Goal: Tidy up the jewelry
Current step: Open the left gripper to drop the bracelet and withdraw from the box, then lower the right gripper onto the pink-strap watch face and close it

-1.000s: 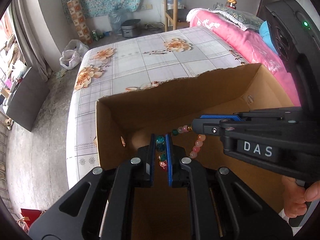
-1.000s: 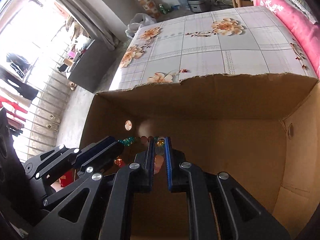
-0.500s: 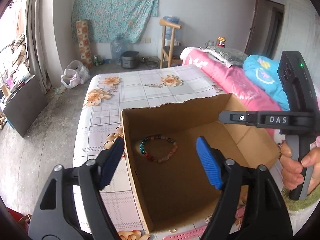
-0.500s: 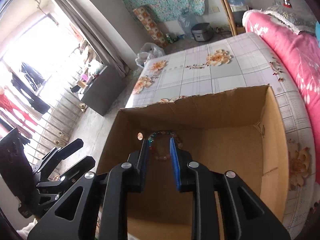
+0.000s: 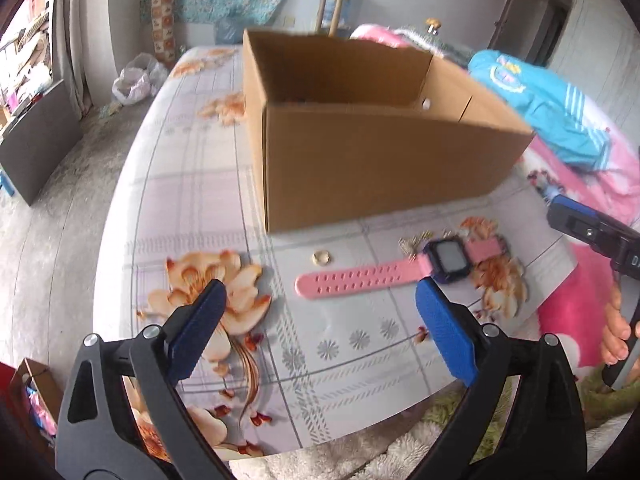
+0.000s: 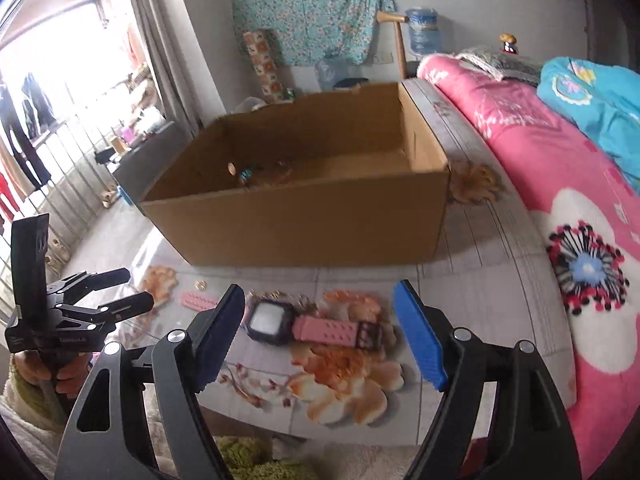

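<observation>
Left tool (image 5: pixel 318 300): hanging over the floral sheet (image 5: pixel 192 184) in front of the box, jaws spread wide after just opening — nothing between the pads.
Right tool (image 6: pixel 320 324): hovering above the watch, jaws likewise parted after just opening, gripping nothing; seen from the left wrist as a dark shape at the right edge (image 5: pixel 592 232).
Pink watch (image 6: pixel 296 322): lying flat on the sheet just in front of the box, dark square face upward, one strap stretching toward the left tool and the buckled strap toward the quilt.
Ring (image 5: pixel 321 257): resting on the sheet near the box's front wall, just beyond the tip of the long strap.
Small gold piece (image 5: pixel 414 240): sitting beside the watch face — too blurred for telling what.
Cardboard box (image 6: pixel 304 224): standing open on the bed, beaded bracelet (image 6: pixel 260 174) partly showing inside near the back left corner.
Pink quilt (image 6: pixel 560 184): lying along the right of the bed.
</observation>
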### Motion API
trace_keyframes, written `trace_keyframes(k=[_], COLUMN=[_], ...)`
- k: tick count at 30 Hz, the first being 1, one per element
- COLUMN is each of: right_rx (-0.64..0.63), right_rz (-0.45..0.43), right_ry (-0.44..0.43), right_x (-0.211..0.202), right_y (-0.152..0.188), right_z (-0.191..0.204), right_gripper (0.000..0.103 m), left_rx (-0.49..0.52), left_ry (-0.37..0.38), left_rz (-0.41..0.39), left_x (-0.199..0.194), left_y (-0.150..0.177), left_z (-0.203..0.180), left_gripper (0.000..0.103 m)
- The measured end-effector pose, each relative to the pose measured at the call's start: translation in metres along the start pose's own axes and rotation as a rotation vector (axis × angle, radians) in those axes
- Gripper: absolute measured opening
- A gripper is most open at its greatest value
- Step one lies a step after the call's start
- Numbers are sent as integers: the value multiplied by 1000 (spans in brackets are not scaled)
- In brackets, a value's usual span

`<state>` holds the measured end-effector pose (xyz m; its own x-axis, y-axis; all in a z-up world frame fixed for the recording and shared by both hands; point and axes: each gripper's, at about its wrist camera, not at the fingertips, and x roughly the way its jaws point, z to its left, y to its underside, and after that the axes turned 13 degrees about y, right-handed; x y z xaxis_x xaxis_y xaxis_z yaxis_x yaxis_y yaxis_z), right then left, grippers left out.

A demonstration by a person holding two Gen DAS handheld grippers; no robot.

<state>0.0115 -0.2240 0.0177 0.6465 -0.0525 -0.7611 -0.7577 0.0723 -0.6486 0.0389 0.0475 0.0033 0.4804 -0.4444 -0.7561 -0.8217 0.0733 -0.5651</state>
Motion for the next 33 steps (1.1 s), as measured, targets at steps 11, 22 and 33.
trace_keyframes(k=[11, 22, 33], right_rx=[-48, -80, -170], right_rz=[172, 111, -39], right_ry=[268, 249, 47], right_x=[62, 62, 27], right_y=[39, 47, 18], right_z=[-10, -15, 17], right_gripper=[90, 97, 97], left_rx=[26, 0, -1], left_ry=[-181, -190, -172], left_rz=[58, 56, 61], left_x=[38, 38, 38], left_y=[26, 24, 26], left_z=[-4, -8, -10], left_gripper=[96, 96, 96])
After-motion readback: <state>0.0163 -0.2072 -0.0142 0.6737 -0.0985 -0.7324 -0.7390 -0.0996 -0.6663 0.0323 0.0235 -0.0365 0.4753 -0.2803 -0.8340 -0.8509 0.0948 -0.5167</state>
